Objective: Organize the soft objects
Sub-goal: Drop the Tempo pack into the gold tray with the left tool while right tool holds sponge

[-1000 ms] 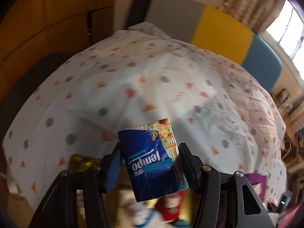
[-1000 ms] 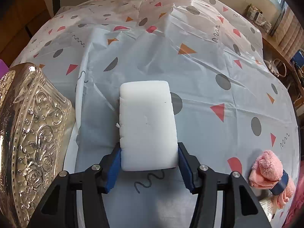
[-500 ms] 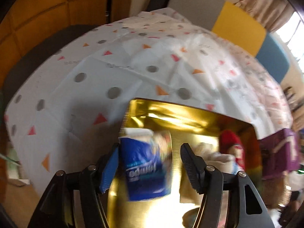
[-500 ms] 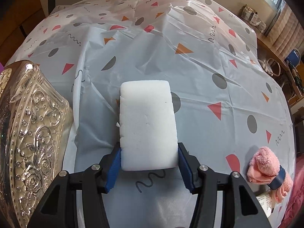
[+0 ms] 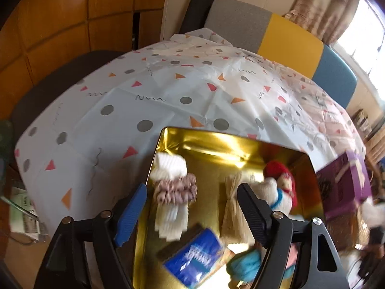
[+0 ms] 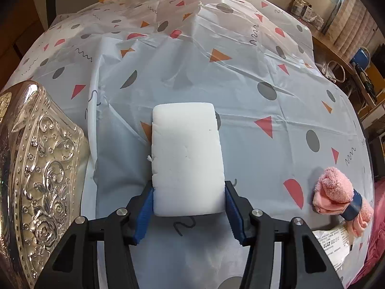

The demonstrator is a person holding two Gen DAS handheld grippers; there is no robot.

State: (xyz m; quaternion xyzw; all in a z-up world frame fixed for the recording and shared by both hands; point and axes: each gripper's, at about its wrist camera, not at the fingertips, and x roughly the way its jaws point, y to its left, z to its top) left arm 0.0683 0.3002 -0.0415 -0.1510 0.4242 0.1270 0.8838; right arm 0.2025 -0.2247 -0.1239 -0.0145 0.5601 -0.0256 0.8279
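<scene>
In the left wrist view my left gripper (image 5: 192,197) is open and empty above a gold tin (image 5: 207,144). A blue Tempo tissue pack (image 5: 195,262) lies in the tin below the fingers. The tin also holds a white cloth with a mauve scrunchie (image 5: 174,187), a beige bundle (image 5: 232,207) and a red-hatted doll (image 5: 279,183). In the right wrist view my right gripper (image 6: 189,202) is shut on a white sponge block (image 6: 186,156), held above the patterned tablecloth (image 6: 240,91).
An embossed silver lid (image 6: 36,180) lies left of the right gripper. A pink plush towel (image 6: 336,192) and a printed packet (image 6: 334,240) lie at the right. A purple box (image 5: 344,187) stands right of the tin. Chairs stand behind the table.
My left gripper moved over the gold tin, opened, and the tissue pack dropped into the tin. My right gripper still holds the sponge, barely moved.
</scene>
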